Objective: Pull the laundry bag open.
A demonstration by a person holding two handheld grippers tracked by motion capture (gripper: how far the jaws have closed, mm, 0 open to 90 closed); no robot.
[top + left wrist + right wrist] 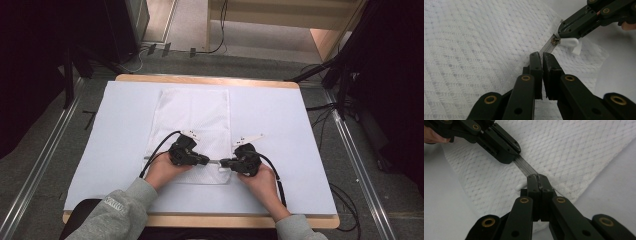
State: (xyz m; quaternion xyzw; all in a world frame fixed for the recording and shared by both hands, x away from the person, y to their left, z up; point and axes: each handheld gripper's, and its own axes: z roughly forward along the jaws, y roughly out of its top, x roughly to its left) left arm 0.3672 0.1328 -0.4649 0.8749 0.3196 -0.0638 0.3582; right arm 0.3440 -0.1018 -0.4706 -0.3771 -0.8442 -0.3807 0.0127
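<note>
- The right gripper (538,178) has its jaws pressed together on the zipper slider's white pull tab (570,42), at the near right end of the bag; in the left gripper view the brass-coloured slider (554,41) sits just at its tips. A pinch there looks meant for drawing the slider along the track.
- The left gripper (541,58) is nearly closed, with a thin gap between the pads. The grey zipper tape (524,165) runs into that gap, but I cannot tell whether the pads actually press it. Placed just beside the slider, it probably serves to hold the tape taut.
- The two grippers (200,160) (227,162) point at each other, tips close along the bag's near edge.
- The white mesh laundry bag (195,117) lies flat at the middle of the table (115,150), its weave a fine diamond pattern, its zipper along the edge nearest the person.
</note>
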